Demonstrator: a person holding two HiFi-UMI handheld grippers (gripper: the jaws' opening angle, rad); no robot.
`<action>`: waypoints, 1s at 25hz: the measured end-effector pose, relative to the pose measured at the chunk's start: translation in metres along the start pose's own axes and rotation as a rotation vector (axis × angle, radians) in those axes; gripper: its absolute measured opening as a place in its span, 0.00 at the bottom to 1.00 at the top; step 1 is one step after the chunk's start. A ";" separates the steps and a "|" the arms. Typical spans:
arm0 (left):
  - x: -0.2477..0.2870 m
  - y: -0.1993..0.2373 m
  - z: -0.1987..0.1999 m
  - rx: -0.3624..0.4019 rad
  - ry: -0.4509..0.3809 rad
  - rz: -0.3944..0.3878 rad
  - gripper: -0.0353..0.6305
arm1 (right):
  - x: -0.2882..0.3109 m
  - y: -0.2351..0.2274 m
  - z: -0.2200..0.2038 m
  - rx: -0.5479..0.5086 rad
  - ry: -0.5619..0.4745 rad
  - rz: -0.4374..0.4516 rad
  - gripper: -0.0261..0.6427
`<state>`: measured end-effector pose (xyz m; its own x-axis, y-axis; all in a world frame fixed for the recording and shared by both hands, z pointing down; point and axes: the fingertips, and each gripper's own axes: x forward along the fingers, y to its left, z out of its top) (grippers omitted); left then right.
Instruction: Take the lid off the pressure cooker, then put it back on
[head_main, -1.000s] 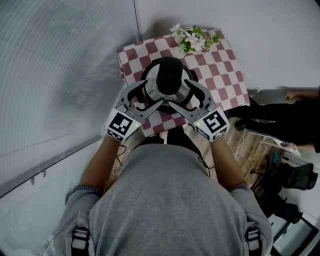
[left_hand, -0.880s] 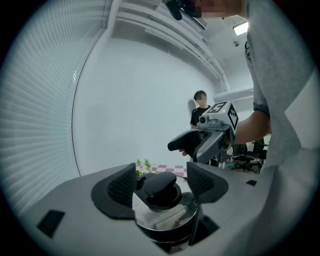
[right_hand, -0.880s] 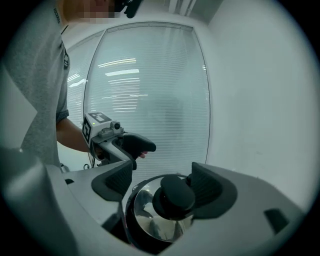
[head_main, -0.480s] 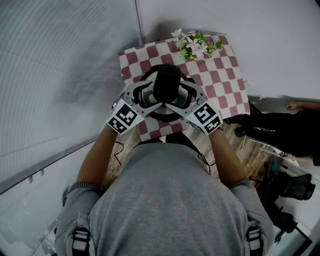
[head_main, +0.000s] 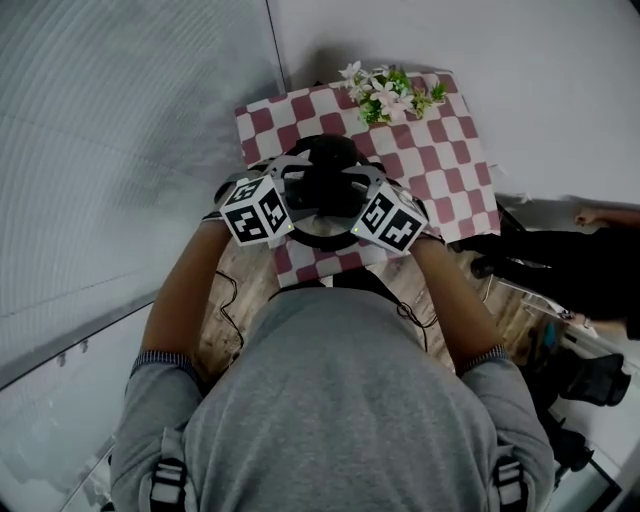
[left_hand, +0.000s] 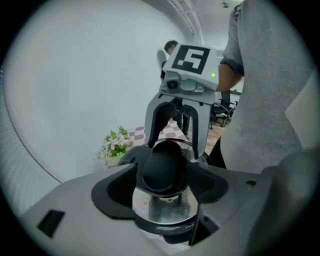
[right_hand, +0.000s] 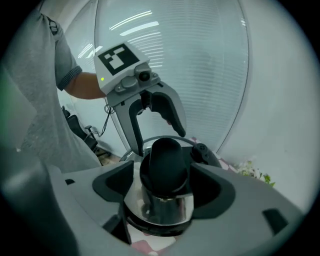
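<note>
The pressure cooker (head_main: 300, 232) stands on the checked table (head_main: 455, 160), with its steel lid (left_hand: 161, 212) on top. The lid's black knob (head_main: 327, 185) sits between both grippers. My left gripper (head_main: 300, 180) comes in from the left and its pads (left_hand: 116, 186) flank the knob (left_hand: 165, 167), with a thin gap showing. From the right, my right gripper (head_main: 352, 186) does the same; its pads (right_hand: 212, 187) stand close beside the knob (right_hand: 165, 165) without pressing it. Both are open. The lid's side handle (right_hand: 204, 152) shows behind.
A small bunch of flowers (head_main: 385, 88) lies at the table's far edge. A ribbed wall (head_main: 120, 150) runs close along the left. A seated person's dark legs (head_main: 570, 250) and office chairs (head_main: 590, 370) are at the right, beyond the table.
Both grippers moved forward and inward from the table's near side until their jaws straddle the knob. Their marker cubes have tipped up and drawn closer together.
</note>
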<state>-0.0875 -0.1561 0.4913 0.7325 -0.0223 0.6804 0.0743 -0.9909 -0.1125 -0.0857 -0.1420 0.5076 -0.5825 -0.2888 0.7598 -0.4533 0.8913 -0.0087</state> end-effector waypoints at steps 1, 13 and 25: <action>0.003 -0.001 -0.002 0.019 0.033 -0.023 0.56 | 0.002 -0.001 0.000 -0.016 0.023 0.001 0.58; 0.028 -0.006 -0.010 0.168 0.236 -0.154 0.52 | 0.022 -0.005 -0.015 -0.044 0.222 0.056 0.54; 0.035 -0.009 -0.018 0.190 0.312 -0.242 0.52 | 0.027 -0.005 -0.019 -0.042 0.284 0.081 0.51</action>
<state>-0.0746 -0.1501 0.5295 0.4416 0.1395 0.8863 0.3634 -0.9310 -0.0346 -0.0859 -0.1478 0.5408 -0.4009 -0.1123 0.9092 -0.3814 0.9228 -0.0542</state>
